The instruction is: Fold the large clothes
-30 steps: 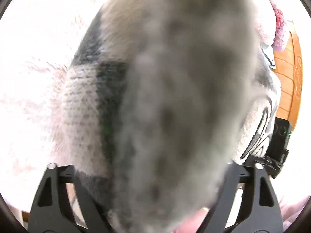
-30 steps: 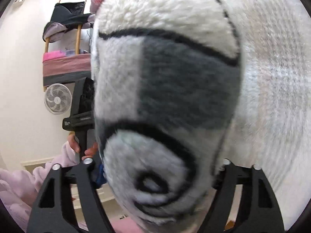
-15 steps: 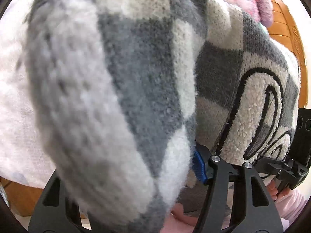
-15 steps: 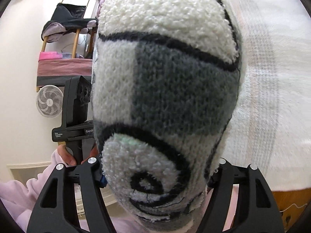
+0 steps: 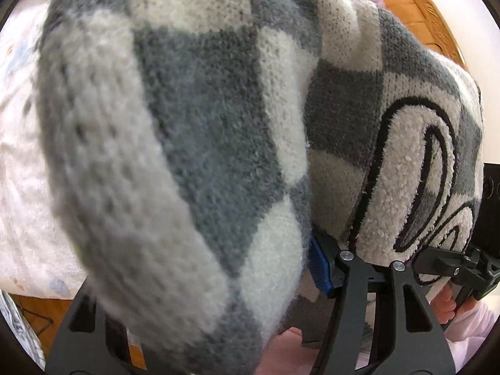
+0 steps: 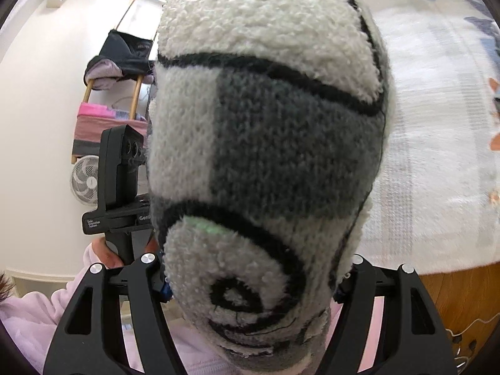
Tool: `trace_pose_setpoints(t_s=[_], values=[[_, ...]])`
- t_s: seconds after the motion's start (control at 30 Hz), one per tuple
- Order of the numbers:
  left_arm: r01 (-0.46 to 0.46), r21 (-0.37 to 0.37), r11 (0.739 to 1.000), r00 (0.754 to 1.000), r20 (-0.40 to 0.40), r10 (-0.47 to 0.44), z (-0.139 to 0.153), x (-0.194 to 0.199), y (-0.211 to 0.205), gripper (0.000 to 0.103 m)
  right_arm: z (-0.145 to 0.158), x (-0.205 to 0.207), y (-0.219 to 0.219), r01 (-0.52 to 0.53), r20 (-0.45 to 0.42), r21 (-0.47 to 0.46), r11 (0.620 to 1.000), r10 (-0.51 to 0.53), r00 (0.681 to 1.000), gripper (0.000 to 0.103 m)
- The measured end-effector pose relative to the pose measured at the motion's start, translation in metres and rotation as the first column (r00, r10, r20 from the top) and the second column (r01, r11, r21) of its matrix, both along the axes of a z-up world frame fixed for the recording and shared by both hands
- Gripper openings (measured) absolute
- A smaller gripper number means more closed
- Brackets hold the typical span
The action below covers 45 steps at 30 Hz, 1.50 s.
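1. Left wrist view: pretty much the whole frame is a thick grey-and-cream checked knit sweater with fuzzy black-outlined swirl patches [image 5: 218, 143]. It's bunched up between the fingers of the left gripper [image 5: 215, 284] and hangs right over the lens. One blue pad shows on the inner face of the right-hand finger, pressed against the wool, so I'd call that a grip on a fat wad of fabric with the jaws fairly wide. The other finger is mostly buried. At the right edge you can see the other black handheld tool and a hand in a pale pink sleeve [image 5: 447, 306].

2. Right wrist view: same sweater, swirl side facing the camera, stuffed between the fingers of the right gripper [image 6: 250, 284]. Both pads sit tight against the knit, jaws wide-ish and clamped on it. Behind it there's a bed with a white patterned cover [image 6: 437, 156], a white floor fan [image 6: 86, 184] and a wooden rack draped with clothes [image 6: 118, 62].

3. Progress, my guess: the sweater is held up off the bed by both grippers, still lumpy, no neat fold visible anywhere. So it's early; laying it flat and all the actual folds look left to do.
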State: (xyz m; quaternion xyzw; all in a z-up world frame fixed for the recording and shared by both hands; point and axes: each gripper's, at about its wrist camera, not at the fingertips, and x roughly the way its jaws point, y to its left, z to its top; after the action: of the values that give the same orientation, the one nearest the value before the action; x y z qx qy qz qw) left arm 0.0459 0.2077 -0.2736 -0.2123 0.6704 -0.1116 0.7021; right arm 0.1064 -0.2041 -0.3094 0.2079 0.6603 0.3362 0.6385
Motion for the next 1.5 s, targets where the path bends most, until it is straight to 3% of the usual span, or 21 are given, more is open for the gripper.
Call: trace_pose_setpoints(t_s=[0.27,0.57,0.6,0.73,0.77,0.87,0.93,1.2,1.37,1.5], values=[[0.138,-0.002,0.990,0.988,0.077,-0.137,0.044,0.029,-0.068,0.062,0.040,-0.014,-0.062,0.140,0.064,0.002,0.990,-0.140,0.988,0.066],[0.282,0.033,0.959,0.949,0.135,-0.284,0.080,0.063,-0.178,0.062,0.058,-0.018,-0.148,0.272,0.104,0.023,0.962,-0.273,0.956,0.066],[0.294,0.038,0.955,0.945,0.141,-0.297,0.078,0.032,-0.188,0.062,0.059,-0.018,-0.157,0.280,0.106,0.029,0.960,-0.281,0.954,0.066],[0.302,0.057,0.952,0.941,0.141,-0.307,0.077,0.054,-0.235,0.062,0.054,-0.006,-0.208,0.284,0.111,0.049,0.958,-0.288,0.951,0.066],[0.295,0.060,0.954,0.943,0.140,-0.300,0.095,0.076,-0.256,0.062,0.053,-0.001,-0.222,0.273,0.115,0.051,0.961,-0.277,0.954,0.066],[0.258,0.073,0.963,0.952,0.149,-0.267,0.101,0.074,-0.318,0.062,0.049,0.013,-0.260,0.232,0.147,0.053,0.971,-0.237,0.960,0.066],[0.232,0.084,0.969,0.958,0.154,-0.242,0.084,0.078,-0.335,0.062,0.049,0.024,-0.290,0.188,0.176,0.054,0.981,-0.194,0.965,0.066],[0.118,0.067,0.991,0.988,0.094,-0.124,0.081,0.044,-0.463,0.062,0.049,0.060,-0.370,0.077,0.150,0.020,0.997,-0.079,0.986,0.066],[0.116,0.047,0.992,0.990,0.079,-0.119,0.036,0.042,-0.459,0.062,0.053,0.063,-0.398,0.093,0.114,-0.011,0.996,-0.091,0.989,0.066],[0.165,0.013,0.986,0.981,0.102,-0.166,0.032,0.055,-0.466,0.062,0.063,0.061,-0.397,0.137,0.130,-0.039,0.990,-0.131,0.983,0.066]])
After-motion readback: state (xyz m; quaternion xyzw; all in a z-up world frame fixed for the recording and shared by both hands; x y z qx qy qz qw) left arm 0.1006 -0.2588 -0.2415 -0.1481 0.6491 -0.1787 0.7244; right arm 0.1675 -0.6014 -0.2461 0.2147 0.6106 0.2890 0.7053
